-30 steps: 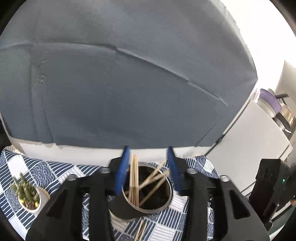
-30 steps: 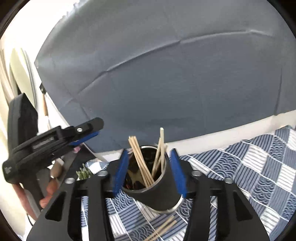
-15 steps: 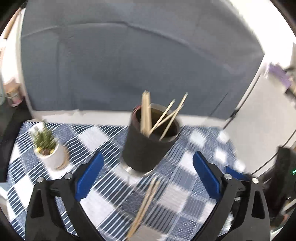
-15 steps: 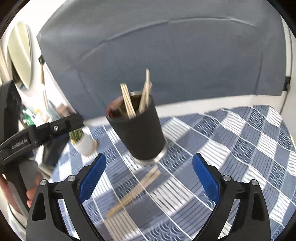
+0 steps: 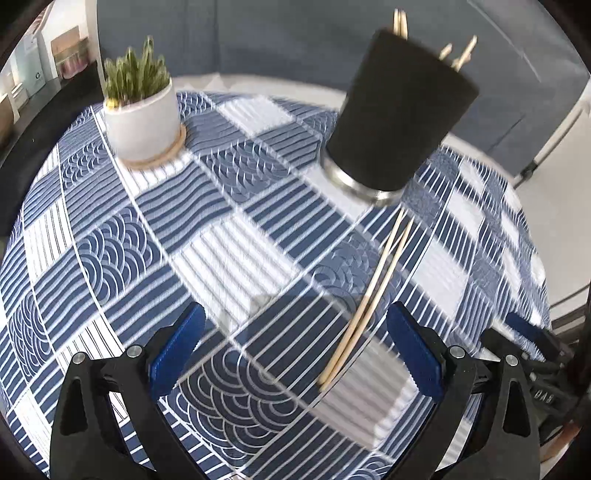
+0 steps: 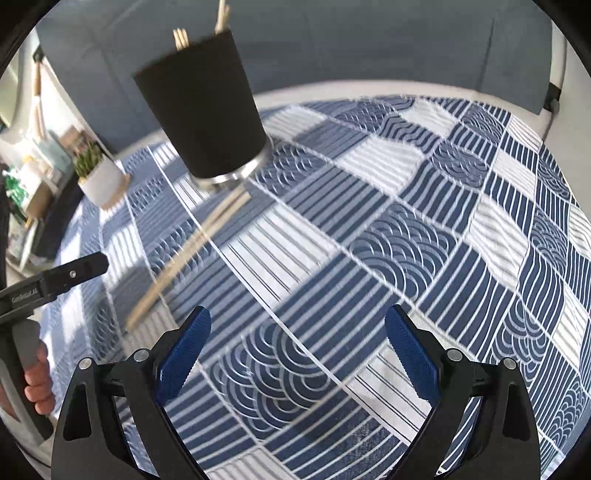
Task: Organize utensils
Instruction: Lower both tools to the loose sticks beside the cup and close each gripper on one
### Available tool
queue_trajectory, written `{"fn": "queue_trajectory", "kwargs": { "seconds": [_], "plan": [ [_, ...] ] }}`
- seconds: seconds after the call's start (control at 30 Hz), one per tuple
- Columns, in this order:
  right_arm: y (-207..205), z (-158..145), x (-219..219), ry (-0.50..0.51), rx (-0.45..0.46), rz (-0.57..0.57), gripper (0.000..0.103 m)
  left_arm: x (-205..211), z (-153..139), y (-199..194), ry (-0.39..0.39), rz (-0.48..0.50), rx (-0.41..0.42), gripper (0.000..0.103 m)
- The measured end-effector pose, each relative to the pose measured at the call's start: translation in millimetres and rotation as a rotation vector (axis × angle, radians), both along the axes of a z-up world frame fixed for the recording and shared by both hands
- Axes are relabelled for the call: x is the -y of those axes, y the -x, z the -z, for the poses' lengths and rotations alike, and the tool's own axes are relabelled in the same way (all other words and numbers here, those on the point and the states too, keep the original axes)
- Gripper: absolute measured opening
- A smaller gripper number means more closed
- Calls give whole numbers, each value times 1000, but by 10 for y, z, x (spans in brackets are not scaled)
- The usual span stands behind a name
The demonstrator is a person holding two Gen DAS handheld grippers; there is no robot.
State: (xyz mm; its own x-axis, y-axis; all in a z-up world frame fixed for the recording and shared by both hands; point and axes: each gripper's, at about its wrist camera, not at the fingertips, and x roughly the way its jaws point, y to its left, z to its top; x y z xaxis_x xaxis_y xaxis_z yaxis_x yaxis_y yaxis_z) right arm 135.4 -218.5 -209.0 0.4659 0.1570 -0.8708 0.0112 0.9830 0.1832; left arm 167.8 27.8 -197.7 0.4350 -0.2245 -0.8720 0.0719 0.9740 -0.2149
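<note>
The cup hides all but the tips of the sticks standing in it, and its inside cannot be seen. Both views are smeared by motion blur. In the right wrist view, the shelf clutter is too small to identify, and the hand is cut off at the edge.

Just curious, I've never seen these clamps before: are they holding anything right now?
No. Both the left gripper and the right gripper are open and empty. The loose chopsticks lie on the tablecloth.
</note>
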Motion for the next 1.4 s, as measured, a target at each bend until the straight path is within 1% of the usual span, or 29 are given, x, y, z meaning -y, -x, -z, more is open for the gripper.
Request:
{"fn": "queue_trajectory", "kwargs": {
  "seconds": [0.07,0.13,0.23,0.3,0.37,0.43,0.47,0.5,0.6,0.77,0.93,1.07,1.2,1.27,1.37,1.4],
  "plan": [
    [25,106,12,-3,-18,5,91,-23,143,30,23,3,-46,96],
    [43,173,24,-20,-43,14,91,-57,235,57,30,-21,-66,96],
    [66,266,37,-24,-65,20,91,-19,249,96,-4,3,-42,97],
    [85,274,15,-3,-55,14,92,45,258,97,-53,33,-36,97],
    [87,296,-36,29,-52,-2,95,141,279,114,-133,73,-19,97],
    [92,308,-87,64,-53,-22,96,250,325,144,-229,119,-8,98],
    [93,319,-117,86,-55,-28,96,269,332,162,-241,129,7,98],
    [96,328,-143,105,-55,-32,96,238,327,162,-227,117,3,98],
    [119,352,-207,155,-44,-39,96,221,322,171,-232,121,3,98],
    [129,352,-198,153,-35,-8,96,229,321,181,-235,144,9,98],
    [122,356,-203,153,-37,2,96,251,327,151,-237,169,-9,99],
    [99,355,-217,154,-65,59,96,259,323,116,-241,203,-21,99],
    [73,345,-199,144,-126,122,95,263,303,45,-266,257,-64,98],
    [48,300,-145,98,-139,169,95,261,278,14,-280,276,-61,97],
    [-33,192,-113,73,-130,218,95,242,181,-74,-243,331,-39,97],
    [-78,148,-117,72,-127,225,95,246,150,-126,-242,347,-32,97]
  ]
}}
